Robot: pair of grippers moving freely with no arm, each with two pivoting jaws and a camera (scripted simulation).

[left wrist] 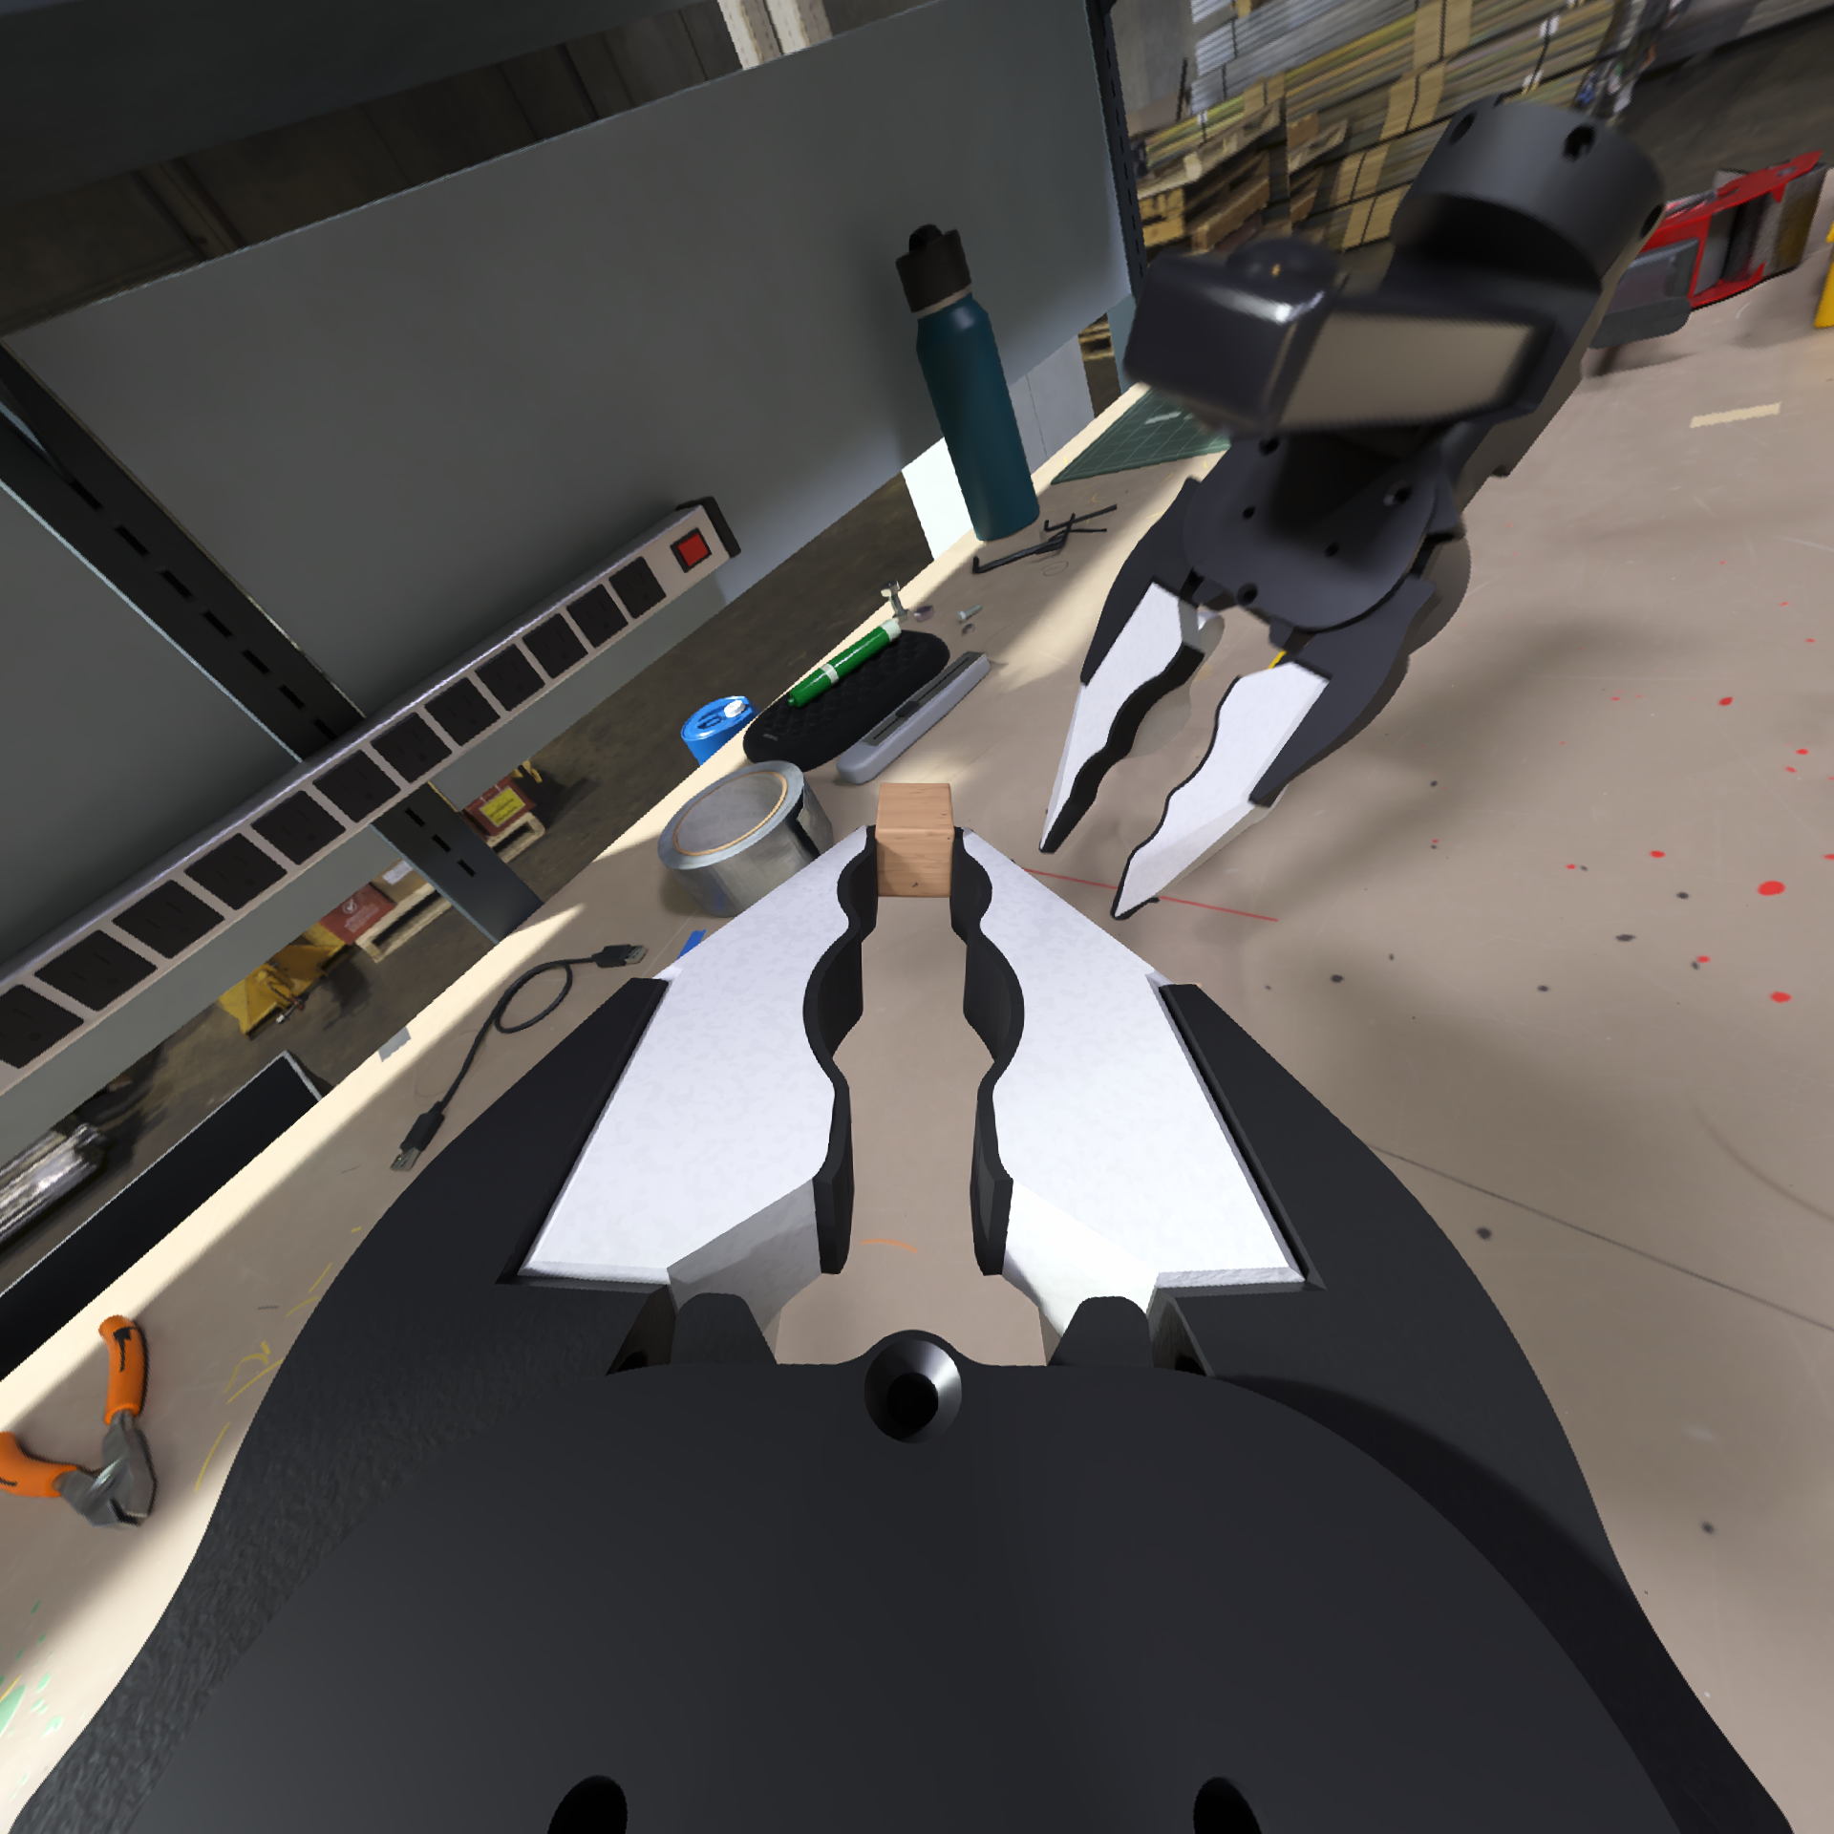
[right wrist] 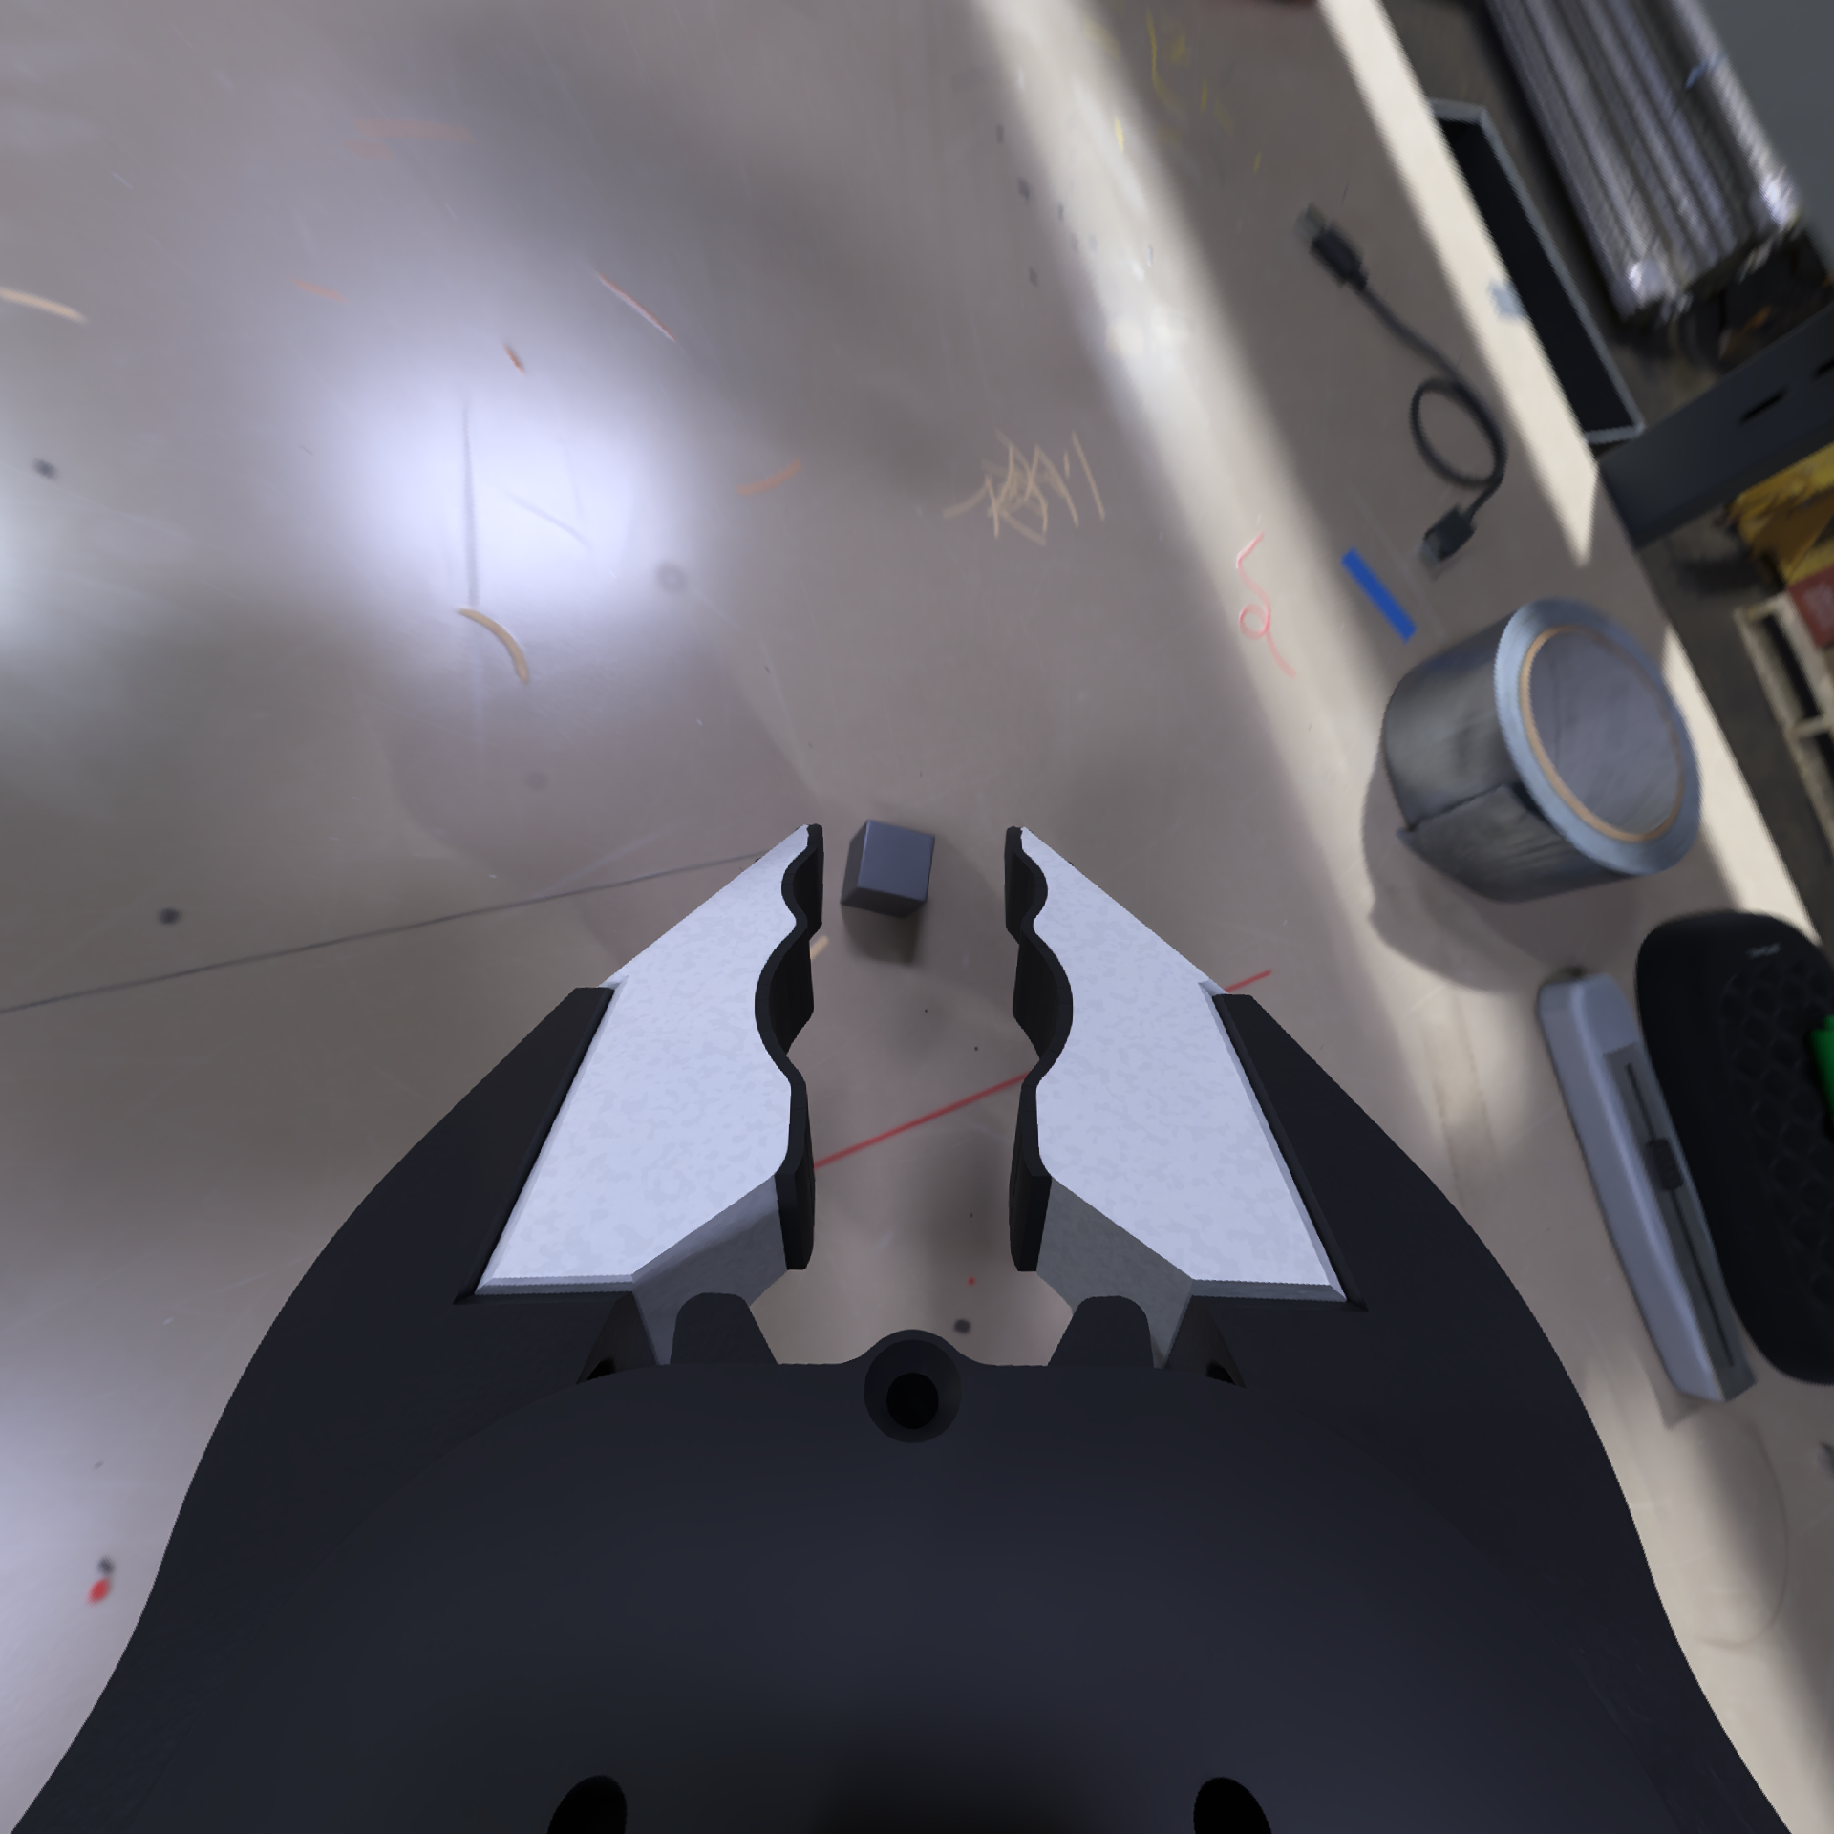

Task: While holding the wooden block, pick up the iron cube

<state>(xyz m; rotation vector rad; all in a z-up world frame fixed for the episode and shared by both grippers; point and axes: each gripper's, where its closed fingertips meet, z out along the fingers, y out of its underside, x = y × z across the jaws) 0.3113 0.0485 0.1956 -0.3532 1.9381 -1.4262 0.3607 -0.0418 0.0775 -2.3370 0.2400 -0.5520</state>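
My left gripper (left wrist: pixel 914 844) is shut on the wooden block (left wrist: pixel 914 839), a small light-brown cube pinched between its fingertips above the workbench. My right gripper (right wrist: pixel 913 844) is open and points down at the bench. The iron cube (right wrist: pixel 888 863), small and dark grey, lies on the bench between its fingertips, nearer the left one, not touched. In the left wrist view the right gripper (left wrist: pixel 1102 878) shows ahead to the right, open, tips close to the bench surface. The iron cube does not show in that view.
A roll of grey tape (right wrist: pixel 1538 759) stands to the right of the iron cube and also shows in the left wrist view (left wrist: pixel 744 834). A grey utility knife (right wrist: pixel 1637 1181), a black case (right wrist: pixel 1747 1131), a USB cable (right wrist: pixel 1449 397), a teal bottle (left wrist: pixel 968 387) and orange pliers (left wrist: pixel 94 1429) lie along the bench's back.
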